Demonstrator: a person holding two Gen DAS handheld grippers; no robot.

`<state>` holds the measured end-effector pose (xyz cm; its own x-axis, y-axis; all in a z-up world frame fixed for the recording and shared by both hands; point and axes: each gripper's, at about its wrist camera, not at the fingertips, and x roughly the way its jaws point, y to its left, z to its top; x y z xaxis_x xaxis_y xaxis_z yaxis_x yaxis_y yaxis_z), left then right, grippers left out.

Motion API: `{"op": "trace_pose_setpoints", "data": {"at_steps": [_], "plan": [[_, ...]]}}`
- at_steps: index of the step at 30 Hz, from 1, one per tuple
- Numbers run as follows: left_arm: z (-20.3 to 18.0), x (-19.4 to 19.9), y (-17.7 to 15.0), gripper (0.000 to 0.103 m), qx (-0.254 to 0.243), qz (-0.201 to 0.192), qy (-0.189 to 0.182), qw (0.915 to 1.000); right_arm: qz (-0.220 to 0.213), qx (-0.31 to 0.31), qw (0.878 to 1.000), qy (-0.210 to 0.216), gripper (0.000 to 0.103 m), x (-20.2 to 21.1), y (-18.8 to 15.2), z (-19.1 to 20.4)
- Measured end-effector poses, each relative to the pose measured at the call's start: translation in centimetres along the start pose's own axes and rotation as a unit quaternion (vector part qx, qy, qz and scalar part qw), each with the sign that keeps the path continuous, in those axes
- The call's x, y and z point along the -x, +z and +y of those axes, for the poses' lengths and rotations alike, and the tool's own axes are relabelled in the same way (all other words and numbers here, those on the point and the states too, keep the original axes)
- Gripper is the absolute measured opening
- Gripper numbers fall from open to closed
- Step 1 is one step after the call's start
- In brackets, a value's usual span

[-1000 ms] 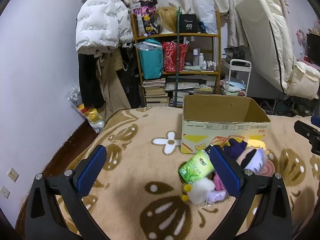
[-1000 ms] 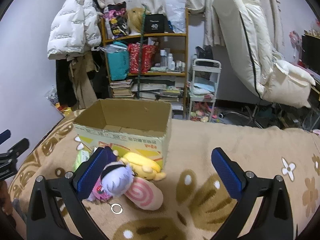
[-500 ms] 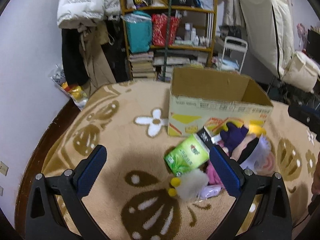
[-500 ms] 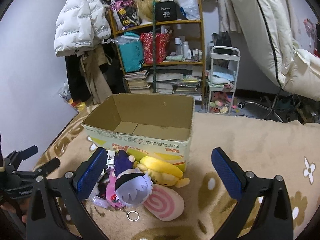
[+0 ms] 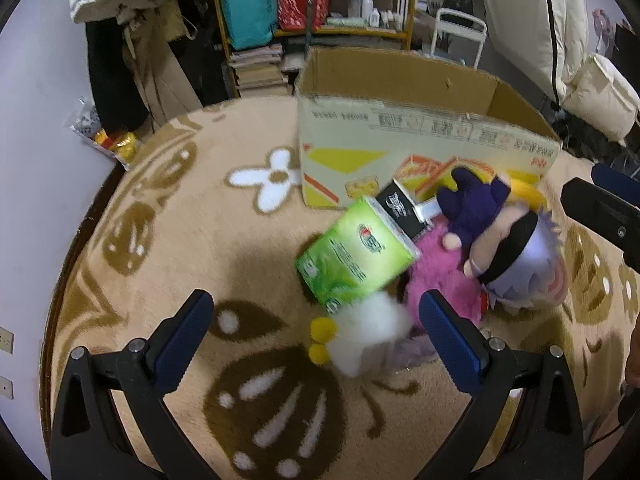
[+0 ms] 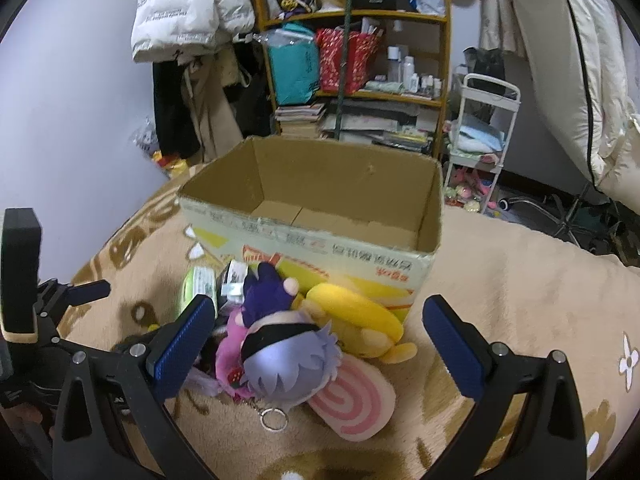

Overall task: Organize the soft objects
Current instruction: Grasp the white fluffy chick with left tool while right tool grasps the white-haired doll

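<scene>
Both tools, left (image 5: 320, 332) and right (image 6: 320, 334), wide, empty-jawed, above plush pile (image 6: 288, 344) against cardboard box (image 6: 320, 248).

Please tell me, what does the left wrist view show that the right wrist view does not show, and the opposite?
Only the left wrist view shows the white fluffy toy with yellow pompoms, lying between the open left claw fingers. Only the right wrist view shows the box floor, bare where visible, the yellow plush, the pink swirl cushion and a key ring. Both show the cardboard box, the green tissue pack and the purple-haired doll. The right claw is open too.
</scene>
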<state>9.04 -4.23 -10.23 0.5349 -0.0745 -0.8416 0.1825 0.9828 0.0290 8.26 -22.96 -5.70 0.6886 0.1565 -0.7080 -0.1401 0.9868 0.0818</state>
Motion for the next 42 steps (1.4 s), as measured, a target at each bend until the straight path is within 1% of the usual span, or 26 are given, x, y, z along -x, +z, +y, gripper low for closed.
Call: {"op": "trace_pose_setpoints", "data": {"at_steps": [3,6,13,15,16,17,21,25,28,31,33,34,35,36,37,38,39,40,41,42], "plan": [[-0.5,-0.8,-0.3,0.101,-0.008,0.017,-0.010,0.9998,0.009,0.005,1.000,0.005,0.103,-0.5,-0.2,0.2],[-1.0,-1.5,-0.4,0.101,-0.011,0.030,-0.013,0.9994,0.022,0.009,1.000,0.011,0.103,-1.0,-0.5,0.3],[-0.9,-2.9,-0.6,0.101,0.001,0.060,-0.021,0.9980,0.058,0.022,0.998,0.024,0.102,-2.5,-1.4,1.0],[-0.8,-3.3,-0.6,0.101,0.006,0.067,-0.027,0.9974,0.069,0.029,0.997,0.028,0.097,-3.0,-1.7,1.3],[-0.7,-3.5,-0.6,0.101,0.009,0.069,-0.030,0.9971,0.075,0.033,0.996,0.028,0.092,-3.3,-1.8,1.5],[-0.6,-3.7,-0.6,0.101,0.013,0.072,-0.034,0.9968,0.080,0.036,0.996,0.027,0.090,-3.6,-1.8,1.6],[-0.2,-4.6,-0.4,0.101,0.031,0.085,-0.040,0.9951,0.095,0.041,0.994,0.032,0.089,-4.4,-2.2,1.9],[0.2,-5.6,-0.2,0.095,0.043,0.098,-0.049,0.9930,0.105,0.042,0.993,0.028,0.089,-5.1,-2.2,2.0],[0.6,-6.4,-0.1,0.091,0.059,0.114,-0.066,0.9895,0.111,0.041,0.993,0.026,0.089,-5.5,-2.4,2.0],[1.0,-6.9,0.1,0.089,0.073,0.115,-0.070,0.9882,0.115,0.042,0.992,0.024,0.089,-5.7,-2.4,2.1],[1.3,-7.2,0.2,0.086,0.078,0.115,-0.070,0.9879,0.113,0.049,0.992,0.016,0.086,-5.8,-2.5,2.3],[1.5,-7.4,0.2,0.084,0.078,0.114,-0.071,0.9879,0.113,0.053,0.992,0.013,0.081,-5.9,-2.6,2.4],[1.5,-7.4,0.2,0.078,0.077,0.113,-0.073,0.9878,0.116,0.057,0.992,0.014,0.079,-6.0,-2.7,2.6],[1.5,-7.3,0.2,0.075,0.075,0.113,-0.079,0.9876,0.118,0.057,0.991,0.016,0.078,-6.0,-2.7,2.6],[1.3,-7.3,0.2,0.066,0.073,0.117,-0.091,0.9862,0.120,0.057,0.991,0.016,0.078,-6.1,-2.7,2.7],[1.1,-7.3,0.1,0.061,0.072,0.122,-0.101,0.9847,0.120,0.058,0.991,0.015,0.078,-6.1,-2.7,2.7],[0.8,-7.2,0.0,0.059,0.070,0.123,-0.102,0.9846,0.120,0.060,0.991,0.014,0.078,-6.1,-2.8,2.7],[0.5,-7.2,-0.1,0.055,0.065,0.123,-0.099,0.9853,0.121,0.061,0.991,0.013,0.077,-6.2,-2.8,2.8],[0.4,-7.2,0.0,0.049,0.063,0.124,-0.101,0.9851,0.122,0.063,0.990,0.012,0.075,-6.3,-2.8,2.8],[0.3,-7.2,0.0,0.046,0.063,0.125,-0.107,0.9843,0.122,0.064,0.990,0.012,0.074,-6.3,-2.9,2.8]]}}
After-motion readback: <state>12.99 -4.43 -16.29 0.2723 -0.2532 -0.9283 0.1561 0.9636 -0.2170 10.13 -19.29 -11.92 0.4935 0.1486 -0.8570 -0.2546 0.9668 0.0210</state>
